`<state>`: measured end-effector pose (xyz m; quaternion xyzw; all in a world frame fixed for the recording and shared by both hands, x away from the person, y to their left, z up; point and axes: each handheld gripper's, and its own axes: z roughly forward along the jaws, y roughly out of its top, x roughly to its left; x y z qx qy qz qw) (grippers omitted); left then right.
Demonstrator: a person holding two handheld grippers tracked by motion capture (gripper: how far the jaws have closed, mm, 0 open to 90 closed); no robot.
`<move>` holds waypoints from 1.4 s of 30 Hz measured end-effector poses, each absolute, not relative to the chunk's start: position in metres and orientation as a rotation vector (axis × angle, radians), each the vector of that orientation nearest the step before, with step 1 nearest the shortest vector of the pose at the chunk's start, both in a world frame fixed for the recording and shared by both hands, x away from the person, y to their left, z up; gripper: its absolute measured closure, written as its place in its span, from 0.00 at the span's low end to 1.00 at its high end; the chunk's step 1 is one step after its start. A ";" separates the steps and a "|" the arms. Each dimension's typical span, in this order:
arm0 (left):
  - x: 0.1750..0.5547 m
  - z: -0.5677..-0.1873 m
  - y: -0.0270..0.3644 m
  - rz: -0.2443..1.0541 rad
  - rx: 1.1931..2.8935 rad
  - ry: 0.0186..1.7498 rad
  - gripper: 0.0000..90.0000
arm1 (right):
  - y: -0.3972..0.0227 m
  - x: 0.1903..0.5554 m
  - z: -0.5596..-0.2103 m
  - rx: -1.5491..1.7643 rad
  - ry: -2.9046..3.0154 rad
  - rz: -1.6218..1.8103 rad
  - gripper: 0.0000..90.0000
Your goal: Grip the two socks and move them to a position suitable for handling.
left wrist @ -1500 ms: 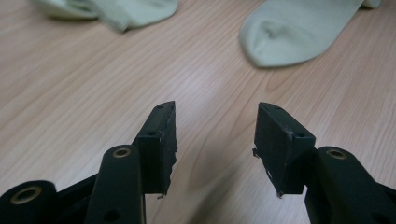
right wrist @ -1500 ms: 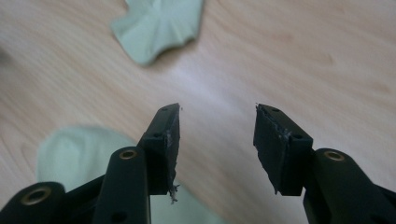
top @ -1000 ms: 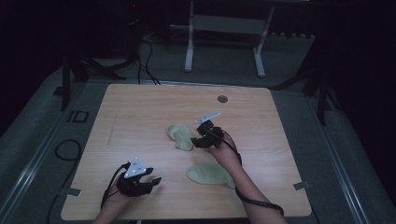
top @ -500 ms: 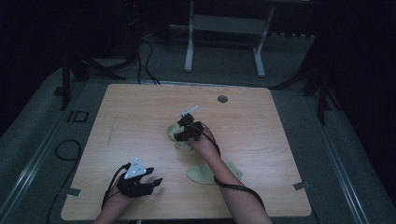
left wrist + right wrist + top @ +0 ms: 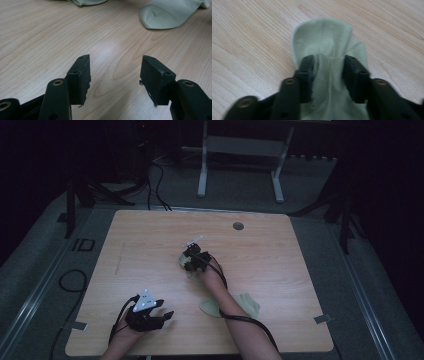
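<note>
The jaws of the right gripper (image 5: pixel 329 75) have just been closing, and a bunched fold of a pale green sock (image 5: pixel 324 40) now stands pinched between them. The sock's rounded end lies on the desk (image 5: pixel 249 37) just beyond the jaw tips, while its near end runs down between the jaws and is cut off at the bottom edge of the right gripper view. In the dim high view this gripper (image 5: pixel 192 256) sits on top of the sock (image 5: pixel 186 265), which is mostly hidden under it.

The jaws of the left gripper (image 5: pixel 115 75) stand spread apart with bare desk (image 5: pixel 37 30) between them; they hold nothing. Well beyond the jaws and to their right lies a second pale green sock (image 5: pixel 170 15), flat on the wood. The first sock (image 5: pixel 86 2) is a sliver cut off by the top edge, beyond the jaws and slightly left.

In the high view the second sock (image 5: pixel 246 304) is partly covered by the person's right forearm (image 5: pixel 235 315), and the left gripper (image 5: pixel 167 315) hovers near the desk's (image 5: pixel 300 270) front edge.

There is one desk, two socks and two grippers.
</note>
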<state>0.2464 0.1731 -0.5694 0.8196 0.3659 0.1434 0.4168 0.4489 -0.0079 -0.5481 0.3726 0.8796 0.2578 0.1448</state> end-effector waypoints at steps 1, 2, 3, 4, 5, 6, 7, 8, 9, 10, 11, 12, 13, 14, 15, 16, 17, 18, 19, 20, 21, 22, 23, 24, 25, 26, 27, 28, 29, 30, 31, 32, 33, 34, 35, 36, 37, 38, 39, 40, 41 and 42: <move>0.246 -0.569 0.173 0.360 2.057 0.917 0.46 | -0.008 0.448 -0.548 1.069 2.531 0.746 0.78; 0.246 -0.569 0.173 0.358 2.060 0.915 0.46 | -0.008 0.447 -0.548 1.066 2.526 0.738 0.83; 0.246 -0.570 0.172 0.359 2.061 0.915 0.46 | -0.007 0.447 -0.548 1.060 2.520 0.730 0.85; 0.246 -0.570 0.172 0.357 2.061 0.914 0.46 | -0.007 0.447 -0.548 1.057 2.520 0.727 0.87; 0.247 -0.570 0.173 0.356 2.061 0.913 0.46 | -0.008 0.448 -0.547 1.068 2.528 0.729 0.87; 0.247 -0.570 0.173 0.355 2.061 0.914 0.46 | -0.009 0.449 -0.545 1.084 2.535 0.730 0.88; 0.247 -0.570 0.173 0.352 2.062 0.915 0.46 | -0.010 0.449 -0.543 1.084 2.542 0.728 0.88; 0.247 -0.570 0.173 0.352 2.062 0.915 0.46 | -0.010 0.449 -0.543 1.084 2.542 0.728 0.88; 0.248 -0.571 0.173 0.348 2.060 0.921 0.46 | -0.011 0.448 -0.541 1.078 2.538 0.726 0.88; 0.248 -0.572 0.174 0.347 2.063 0.921 0.46 | -0.017 0.447 -0.531 1.076 2.531 0.739 0.88; 0.248 -0.572 0.174 0.348 2.063 0.923 0.46 | -0.019 0.447 -0.528 1.076 2.527 0.742 0.88; 0.248 -0.572 0.174 0.350 2.063 0.923 0.46 | -0.022 0.446 -0.524 1.074 2.525 0.749 0.88; 0.248 -0.572 0.174 0.350 2.063 0.923 0.46 | -0.022 0.446 -0.524 1.074 2.525 0.749 0.88; 0.247 -0.571 0.173 0.352 2.061 0.923 0.46 | -0.027 0.445 -0.518 1.075 2.519 0.748 0.88; 0.247 -0.571 0.173 0.352 2.063 0.922 0.46 | -0.029 0.445 -0.517 1.072 2.522 0.747 0.88; 0.247 -0.571 0.173 0.352 2.063 0.922 0.46 | -0.032 0.444 -0.514 1.074 2.522 0.752 0.88; 0.247 -0.571 0.173 0.345 2.063 0.917 0.45 | -0.035 0.443 -0.512 1.075 2.519 0.757 0.88; 0.247 -0.571 0.174 0.336 2.059 0.906 0.45 | -0.038 0.442 -0.510 1.070 2.516 0.756 0.88; 0.247 -0.571 0.174 0.336 2.059 0.906 0.45 | -0.041 0.441 -0.508 1.064 2.518 0.755 0.88; 0.247 -0.571 0.174 0.341 2.051 0.904 0.45 | -0.045 0.439 -0.506 1.065 2.519 0.758 0.88; 0.247 -0.571 0.174 0.343 2.051 0.907 0.45 | -0.050 0.437 -0.503 1.066 2.513 0.762 0.88; 0.247 -0.571 0.175 0.345 2.052 0.912 0.45 | -0.053 0.436 -0.502 1.073 2.505 0.768 0.88; 0.248 -0.571 0.175 0.346 2.051 0.915 0.45 | -0.059 0.435 -0.499 1.076 2.500 0.778 0.88; 0.248 -0.571 0.175 0.345 2.050 0.918 0.45 | -0.064 0.434 -0.496 1.088 2.495 0.787 0.88; 0.249 -0.571 0.175 0.343 2.048 0.923 0.45 | -0.070 0.432 -0.493 1.086 2.488 0.796 0.88; 0.249 -0.571 0.175 0.343 2.048 0.923 0.45 | -0.070 0.432 -0.493 1.086 2.488 0.796 0.88; 0.249 -0.571 0.174 0.343 2.049 0.925 0.45 | -0.080 0.429 -0.490 1.094 2.487 0.806 0.88; 0.249 -0.571 0.174 0.345 2.052 0.923 0.45 | -0.084 0.427 -0.488 1.098 2.485 0.805 0.88; 0.249 -0.571 0.174 0.345 2.052 0.923 0.45 | -0.089 0.426 -0.486 1.093 2.480 0.803 0.88; 0.248 -0.571 0.173 0.348 2.058 0.919 0.45 | -0.094 0.424 -0.484 1.095 2.473 0.805 0.88; 0.248 -0.571 0.173 0.348 2.058 0.919 0.45 | -0.094 0.424 -0.484 1.095 2.473 0.805 0.88; 0.248 -0.571 0.173 0.347 2.060 0.919 0.45 | -0.098 0.423 -0.483 1.098 2.469 0.807 0.88; 0.248 -0.571 0.173 0.345 2.059 0.922 0.45 | -0.108 0.418 -0.479 1.108 2.453 0.815 0.88; 0.248 -0.571 0.173 0.345 2.059 0.922 0.45 | -0.108 0.418 -0.479 1.108 2.453 0.815 0.88; 0.248 -0.571 0.173 0.346 2.060 0.921 0.45 | -0.117 0.414 -0.478 1.119 2.456 0.839 0.88; 0.248 -0.571 0.173 0.348 2.060 0.921 0.45 | -0.120 0.411 -0.479 1.116 2.460 0.836 0.88; 0.248 -0.571 0.173 0.348 2.060 0.921 0.45 | -0.120 0.411 -0.479 1.116 2.460 0.836 0.88; 0.248 -0.571 0.173 0.347 2.058 0.918 0.45 | -0.126 0.406 -0.480 1.101 2.466 0.811 0.88; 0.248 -0.571 0.173 0.347 2.057 0.914 0.45 | -0.128 0.403 -0.482 1.104 2.466 0.812 0.88; 0.248 -0.571 0.172 0.349 2.054 0.914 0.45 | -0.128 0.403 -0.482 1.104 2.466 0.812 0.88; 0.248 -0.570 0.172 0.350 2.055 0.910 0.45 | -0.132 0.399 -0.485 1.097 2.460 0.802 0.88; 0.248 -0.570 0.172 0.350 2.055 0.910 0.45 | -0.132 0.399 -0.485 1.097 2.460 0.802 0.88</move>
